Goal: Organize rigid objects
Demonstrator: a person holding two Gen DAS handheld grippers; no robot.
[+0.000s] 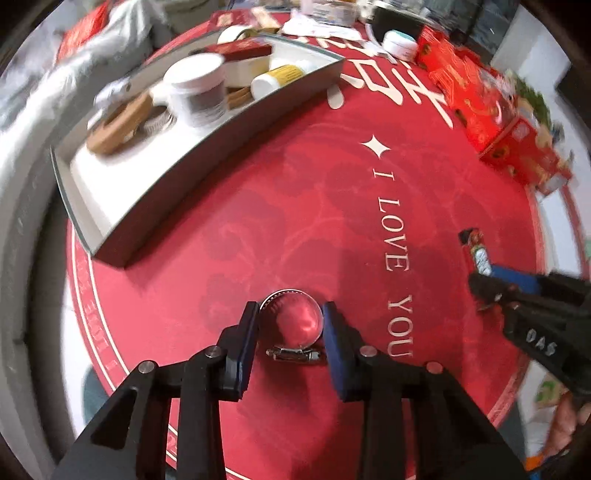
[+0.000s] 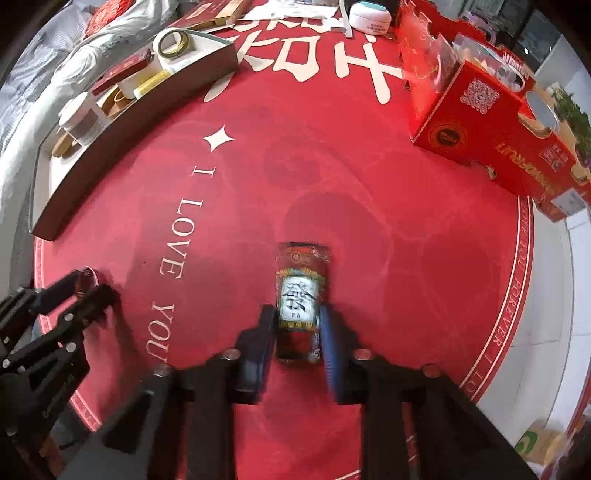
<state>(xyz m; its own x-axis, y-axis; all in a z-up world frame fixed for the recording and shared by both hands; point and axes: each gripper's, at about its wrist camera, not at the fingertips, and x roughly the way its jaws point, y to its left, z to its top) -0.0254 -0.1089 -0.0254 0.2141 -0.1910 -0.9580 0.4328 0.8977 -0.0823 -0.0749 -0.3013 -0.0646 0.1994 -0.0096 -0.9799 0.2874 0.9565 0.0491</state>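
Observation:
A metal hose clamp (image 1: 284,293) stands on the red round mat (image 1: 295,221). My left gripper (image 1: 291,310) points down over the clamp, with both blue pads against the ring's sides. A small red pack with a white label (image 2: 301,284) lies on the mat, and my right gripper (image 2: 297,314) is shut on its near end. The same pack (image 1: 478,247) and right gripper (image 1: 491,291) show at the right edge of the left wrist view. In the right wrist view the left gripper (image 2: 92,284) sits far left. A grey tray (image 1: 207,162) holds several items.
In the tray are a white-lidded jar (image 1: 197,88), a brown tape roll (image 1: 114,125) and a white bottle (image 1: 277,79). Red cartons (image 2: 480,122) stand at the right of the mat. A white round container (image 2: 369,16) sits at the far edge. A hand (image 1: 565,424) shows bottom right.

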